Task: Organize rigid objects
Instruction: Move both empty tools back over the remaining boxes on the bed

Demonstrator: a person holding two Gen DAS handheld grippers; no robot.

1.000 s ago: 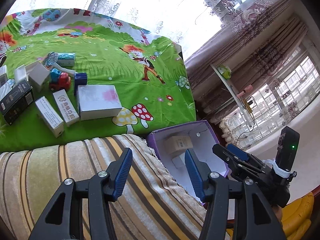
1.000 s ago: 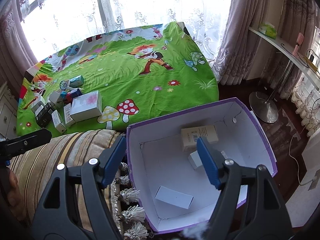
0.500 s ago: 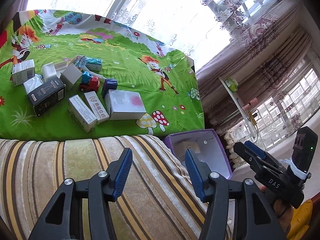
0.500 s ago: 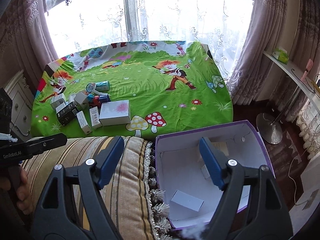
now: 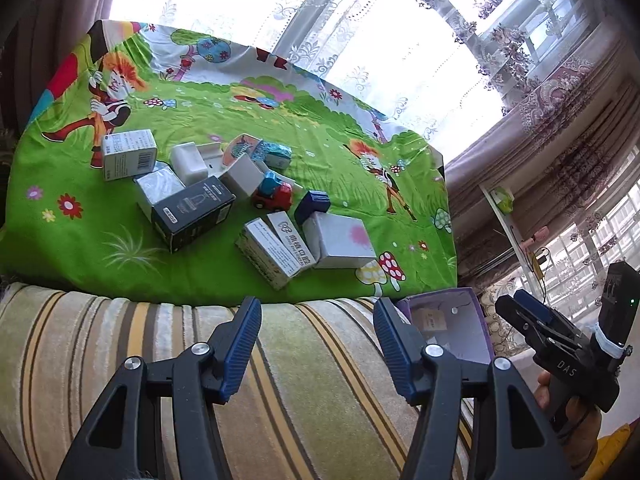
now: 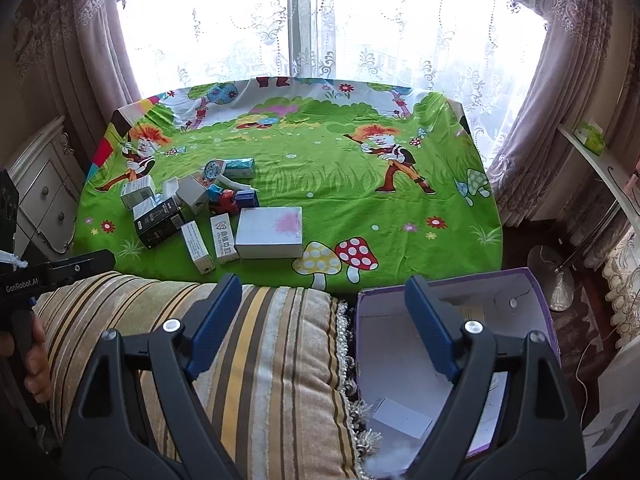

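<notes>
Both grippers are held empty over a striped cushion (image 6: 240, 352). The left gripper (image 5: 316, 344) and right gripper (image 6: 320, 320) have just been widening, nothing between them. Small boxes (image 6: 268, 232) are clustered on the green cartoon bedsheet (image 6: 360, 208), far left; a purple-rimmed box (image 6: 536, 292) sits near right.

Green cartoon bedsheet (image 6: 328, 184) carries clustered cartons (image 6: 269, 232), toy truck (image 6: 222, 201), possibly tissue pack.

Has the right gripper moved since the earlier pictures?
Yes. The right gripper has moved left off the purple box, toward the striped cushion. Its jaws have just been opening, empty.
</notes>
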